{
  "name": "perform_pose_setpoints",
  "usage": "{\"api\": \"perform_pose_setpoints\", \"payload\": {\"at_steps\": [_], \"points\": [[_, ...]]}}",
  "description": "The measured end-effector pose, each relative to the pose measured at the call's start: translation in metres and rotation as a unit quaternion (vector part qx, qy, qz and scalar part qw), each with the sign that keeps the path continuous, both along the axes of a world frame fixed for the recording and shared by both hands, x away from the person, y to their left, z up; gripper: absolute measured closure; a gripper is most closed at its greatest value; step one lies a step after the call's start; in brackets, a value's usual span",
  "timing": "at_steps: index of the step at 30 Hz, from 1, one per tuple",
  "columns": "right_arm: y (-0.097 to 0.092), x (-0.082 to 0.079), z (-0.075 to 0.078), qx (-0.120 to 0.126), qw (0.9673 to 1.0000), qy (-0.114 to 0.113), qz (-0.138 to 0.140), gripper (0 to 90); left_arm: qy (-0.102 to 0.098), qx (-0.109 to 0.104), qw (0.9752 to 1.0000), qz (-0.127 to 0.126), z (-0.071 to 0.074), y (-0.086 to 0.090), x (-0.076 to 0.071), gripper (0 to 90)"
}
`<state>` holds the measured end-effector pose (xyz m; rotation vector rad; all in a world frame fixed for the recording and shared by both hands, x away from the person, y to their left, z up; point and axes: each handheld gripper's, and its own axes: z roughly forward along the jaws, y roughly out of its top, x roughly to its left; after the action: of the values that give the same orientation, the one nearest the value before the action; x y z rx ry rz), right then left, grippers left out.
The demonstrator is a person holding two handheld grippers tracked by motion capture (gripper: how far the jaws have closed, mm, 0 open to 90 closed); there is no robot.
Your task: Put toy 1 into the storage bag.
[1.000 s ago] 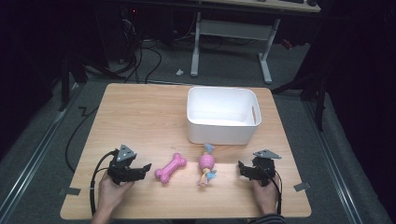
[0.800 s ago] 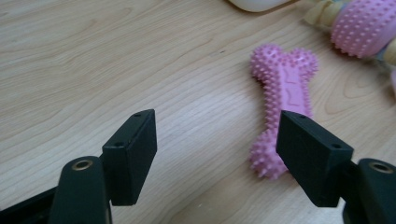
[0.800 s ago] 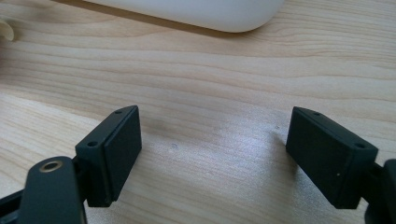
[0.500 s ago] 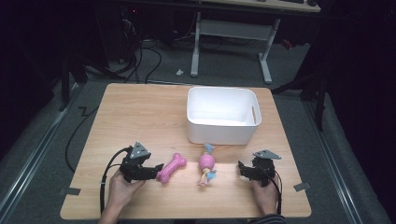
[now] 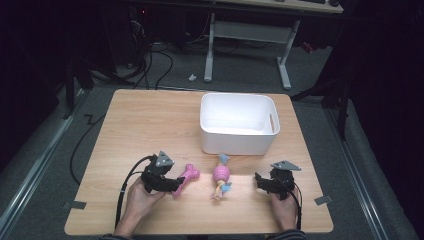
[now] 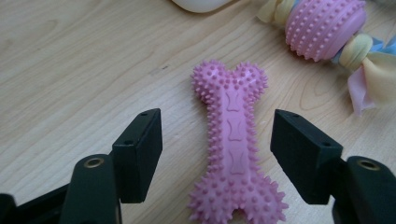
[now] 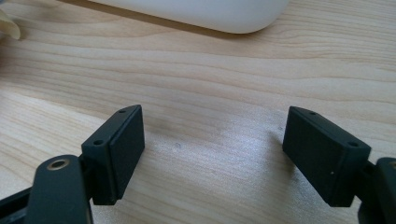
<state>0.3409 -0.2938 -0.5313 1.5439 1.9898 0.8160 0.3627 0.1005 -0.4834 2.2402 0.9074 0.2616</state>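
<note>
Left gripper, jaws spread, straddles the pink bone near the table's front edge; I'd clench on its narrow waist.

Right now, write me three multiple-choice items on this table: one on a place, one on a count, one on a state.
1. Where does the pink bone toy lie?
A. Inside the white bin
B. On the table between the left gripper's open jaws
C. On the floor

2. How many toys lie on the table?
A. Two
B. Four
C. Five

3. What is the state of the right gripper?
A. Shut on the ball toy
B. Shut on nothing
C. Open over bare wood

Key: 1 B, the left gripper has a jaw on each side of the bone. 2 A, the bone and the pink ball rope toy are the toys. 3 C, its jaws stand apart with wood between them. The white bin holds no toy.
</note>
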Motion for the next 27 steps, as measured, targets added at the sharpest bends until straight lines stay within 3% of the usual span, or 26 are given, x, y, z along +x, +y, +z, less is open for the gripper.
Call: {"api": "perform_pose_setpoints", "payload": {"at_steps": [13,16,17,27], "points": [[0.0,0.0,0.0,0.001,1.0,0.0,-0.001,21.0,0.038,0.029,0.9988,-0.004,-0.017,-0.02,0.011,40.5],[0.0,0.0,0.0,0.0,1.0,0.0,0.0,21.0,0.039,0.034,0.9987,-0.006,-0.018,-0.022,0.012,42.7],[0.0,0.0,0.0,0.0,1.0,0.0,0.0,21.1,0.036,0.044,0.9983,-0.007,-0.018,-0.024,0.012,43.4],[0.0,0.0,0.0,0.0,1.0,0.0,0.003,21.4,0.042,0.059,0.9973,-0.009,-0.023,-0.031,0.013,47.6]]}}
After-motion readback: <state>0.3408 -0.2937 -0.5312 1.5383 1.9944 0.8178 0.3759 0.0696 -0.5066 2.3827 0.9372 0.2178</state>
